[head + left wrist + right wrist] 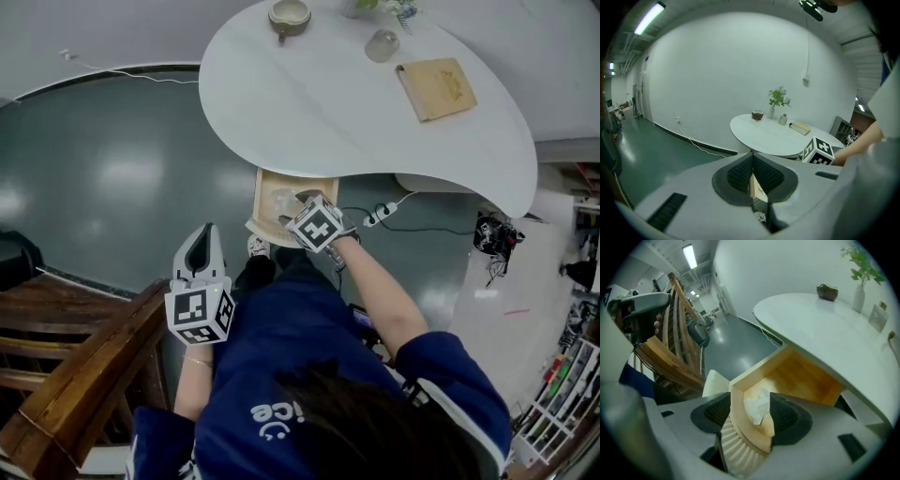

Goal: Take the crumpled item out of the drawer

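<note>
An open wooden drawer hangs under the near edge of the white table. A crumpled white paper lies inside it, by the front wall. My right gripper points steeply down into the drawer, open, with the paper between its pads and not pressed. In the head view the right gripper is over the drawer's near end, its marker cube on top. My left gripper hangs left of the drawer, above the floor, away from it. The left gripper is shut and holds nothing.
On the table stand a bowl, a glass and a flat wooden board. A power strip with its cable lies on the grey floor under the table's edge. A wooden stair rail rises at my left.
</note>
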